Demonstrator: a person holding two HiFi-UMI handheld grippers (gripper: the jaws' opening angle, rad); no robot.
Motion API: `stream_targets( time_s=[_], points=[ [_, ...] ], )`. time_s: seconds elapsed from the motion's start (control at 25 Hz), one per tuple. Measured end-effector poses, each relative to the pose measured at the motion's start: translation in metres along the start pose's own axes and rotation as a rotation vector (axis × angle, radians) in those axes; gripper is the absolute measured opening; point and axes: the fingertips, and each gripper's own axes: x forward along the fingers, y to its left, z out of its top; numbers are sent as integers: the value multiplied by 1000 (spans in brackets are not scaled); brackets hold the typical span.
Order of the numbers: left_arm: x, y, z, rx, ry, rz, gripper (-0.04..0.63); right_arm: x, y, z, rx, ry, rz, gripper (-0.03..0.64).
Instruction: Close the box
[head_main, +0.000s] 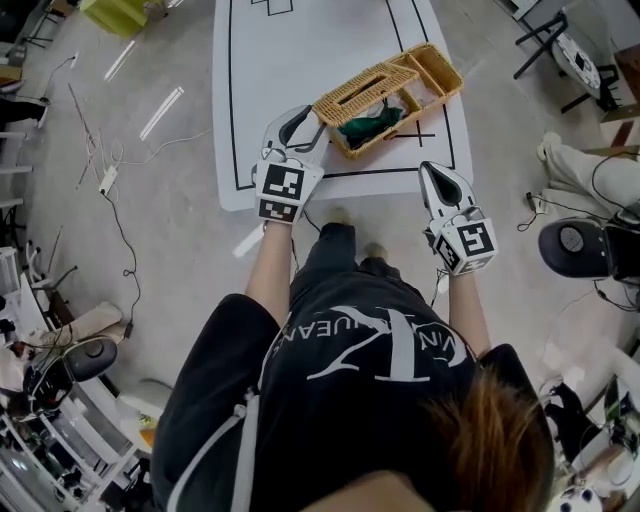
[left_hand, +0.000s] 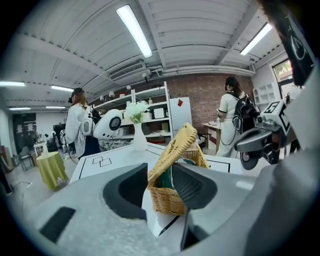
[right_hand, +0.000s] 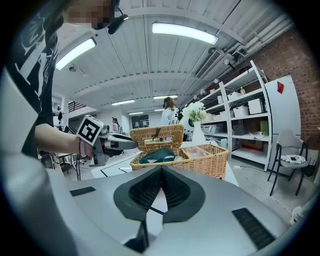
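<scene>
A wicker box (head_main: 432, 70) lies on a white mat, its lid (head_main: 362, 90) raised at a slant over a dark green thing (head_main: 368, 124) inside. My left gripper (head_main: 308, 128) is at the lid's near left end. In the left gripper view the lid (left_hand: 178, 149) stands between the open jaws of the left gripper (left_hand: 160, 182), with a gap at the left pad. My right gripper (head_main: 432, 172) hangs shut and empty, a short way in front of the box. In the right gripper view, the box (right_hand: 210, 159) and lid (right_hand: 156, 136) lie beyond the right gripper (right_hand: 160, 172).
The white mat (head_main: 300, 60) with black lines lies on a grey floor. Cables (head_main: 110, 180) run at the left, and a yellow-green stool (head_main: 115, 12) stands far left. A vase of flowers (left_hand: 137, 125), shelves and two standing people are beyond. Another person's legs (head_main: 585, 165) are at the right.
</scene>
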Motion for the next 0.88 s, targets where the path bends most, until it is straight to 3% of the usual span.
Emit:
stream_targets(
  time_s=[0.52, 0.88],
  points=[
    [-5, -18, -26, -130, 72, 47, 170, -11, 0, -14, 9, 23, 31, -2],
    [-9, -29, -32, -166, 74, 57, 167, -21, -4, -21, 21, 28, 29, -2]
  ],
)
